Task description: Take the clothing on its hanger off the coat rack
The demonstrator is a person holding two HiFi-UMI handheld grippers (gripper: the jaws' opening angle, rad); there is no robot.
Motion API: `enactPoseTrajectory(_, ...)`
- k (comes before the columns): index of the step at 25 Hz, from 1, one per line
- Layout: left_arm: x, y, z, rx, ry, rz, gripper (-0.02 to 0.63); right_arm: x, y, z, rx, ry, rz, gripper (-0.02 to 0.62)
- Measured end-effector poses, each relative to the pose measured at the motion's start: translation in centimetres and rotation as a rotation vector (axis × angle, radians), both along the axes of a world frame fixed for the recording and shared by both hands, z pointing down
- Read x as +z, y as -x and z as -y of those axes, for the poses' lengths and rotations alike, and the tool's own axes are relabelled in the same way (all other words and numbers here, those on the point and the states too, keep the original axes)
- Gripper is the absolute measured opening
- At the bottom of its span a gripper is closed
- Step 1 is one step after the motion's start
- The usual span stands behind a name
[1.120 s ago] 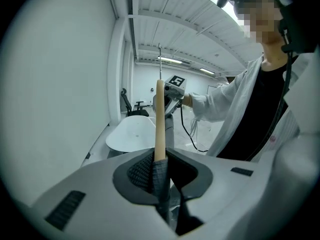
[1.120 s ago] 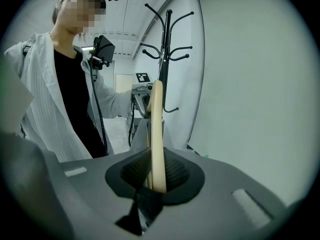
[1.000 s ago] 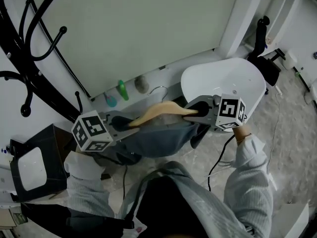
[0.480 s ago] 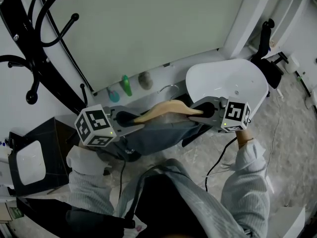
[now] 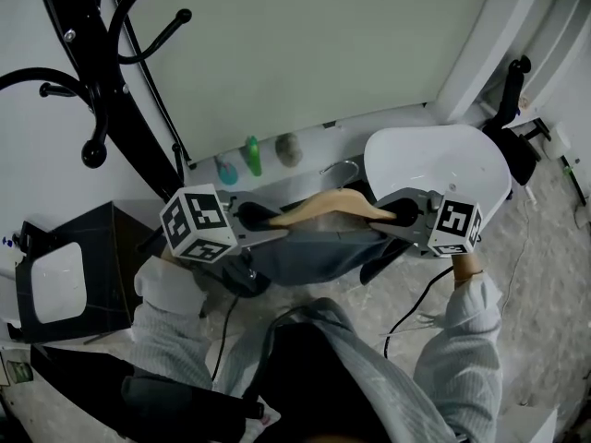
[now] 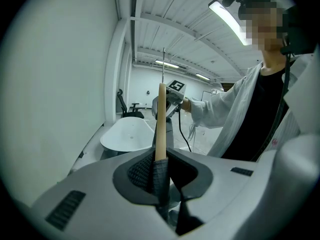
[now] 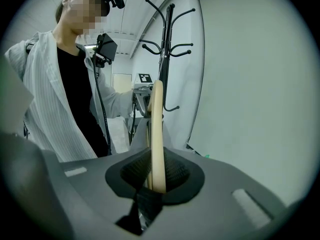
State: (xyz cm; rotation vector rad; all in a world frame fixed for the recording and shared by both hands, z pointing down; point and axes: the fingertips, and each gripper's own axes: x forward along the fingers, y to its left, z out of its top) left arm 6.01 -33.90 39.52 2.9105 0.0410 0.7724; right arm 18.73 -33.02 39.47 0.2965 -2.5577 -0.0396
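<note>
A pale wooden hanger (image 5: 325, 208) with a metal hook (image 5: 340, 167) carries a dark grey garment (image 5: 319, 255) that droops below it. It hangs free in the air, away from the black coat rack (image 5: 111, 90) at the upper left. My left gripper (image 5: 266, 221) is shut on the hanger's left end (image 6: 160, 129), with grey cloth pinched in too. My right gripper (image 5: 388, 216) is shut on the hanger's right end (image 7: 157, 139). The rack (image 7: 170, 49) stands behind in the right gripper view.
A white chair shell (image 5: 434, 160) sits just behind the right gripper. A black box with a white panel (image 5: 65, 284) stands on the floor at the left. A pale wall panel (image 5: 314, 53) fills the back. Cables (image 5: 416, 303) trail on the marbled floor.
Both grippers, holding the hanger and garment, have shifted a little to the right and away from the rack. The grips look the same.
</note>
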Motion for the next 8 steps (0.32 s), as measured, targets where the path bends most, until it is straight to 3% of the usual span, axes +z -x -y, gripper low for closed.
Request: enactPoseTrajectory(8,-0.24,-0.10,0.18,0.028,0.008,-0.017,0.060,-0.15,0.13,-0.08,0.013,-0.001,-0.003,0.052)
